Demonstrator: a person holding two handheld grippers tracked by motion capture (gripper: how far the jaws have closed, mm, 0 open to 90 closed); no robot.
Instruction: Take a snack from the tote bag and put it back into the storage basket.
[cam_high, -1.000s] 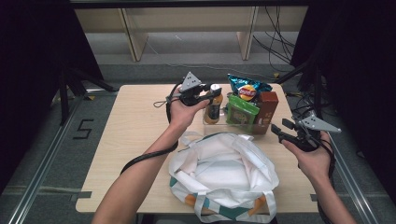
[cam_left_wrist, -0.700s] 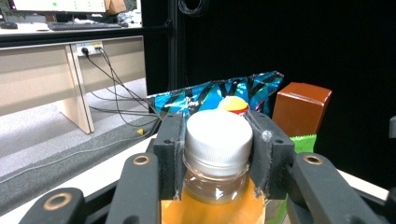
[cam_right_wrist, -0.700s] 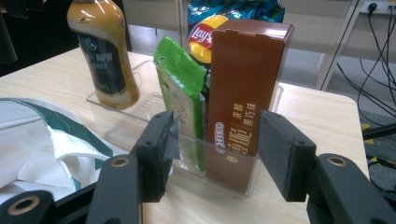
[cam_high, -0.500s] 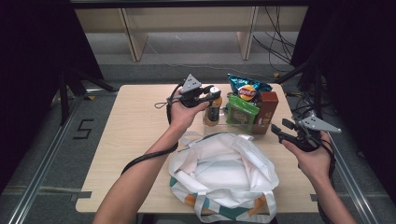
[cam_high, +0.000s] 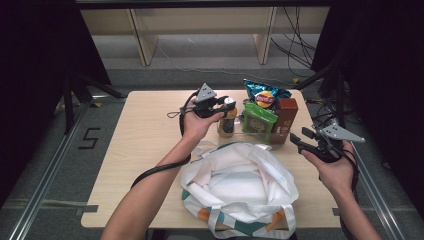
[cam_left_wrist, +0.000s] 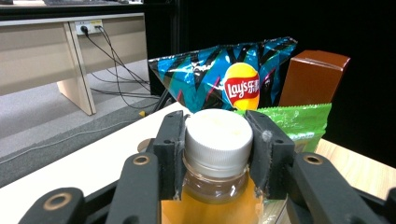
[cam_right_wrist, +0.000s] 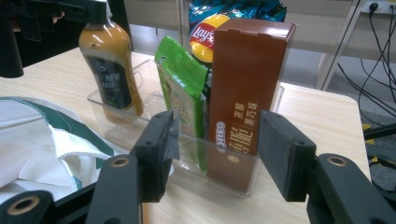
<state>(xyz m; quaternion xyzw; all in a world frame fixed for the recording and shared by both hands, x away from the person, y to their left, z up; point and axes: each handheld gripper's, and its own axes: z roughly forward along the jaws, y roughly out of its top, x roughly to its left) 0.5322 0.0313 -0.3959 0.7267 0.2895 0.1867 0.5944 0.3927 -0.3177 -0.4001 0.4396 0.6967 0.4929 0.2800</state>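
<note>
A person at a pale wooden table (cam_high: 145, 150) clamps the left gripper (cam_left_wrist: 217, 154) around the white cap of a bottle (cam_high: 227, 119) of amber drink, its two pads pressed against either side of the lid and the jaws roughly half closed. The bottle stands upright at the left end of a clear plastic tray (cam_right_wrist: 140, 100) near the far edge of the table, and from the right gripper view its base appears to rest in the tray. Beside it stand a green snack packet (cam_high: 259, 120), a brown biscuit box (cam_high: 286, 116) and, behind them, a blue bag of crisps (cam_high: 264, 94). The right gripper (cam_high: 303, 142) hangs apart from the tray at the table's right side, its jaws partly open with nothing between them, pointed towards the box. A white cloth tote bag (cam_high: 240, 187) with teal trim lies slumped on the near side of the table, its mouth not clearly spread.

The step in hand looks to be the pick-up of the bottle for packing into the bag. The next move likely calls for a straight lift clear of the tray wall without loosening the hold on the smooth cap, then a carry back to the bag, where the free gripper may need to hold the opening apart.
</note>
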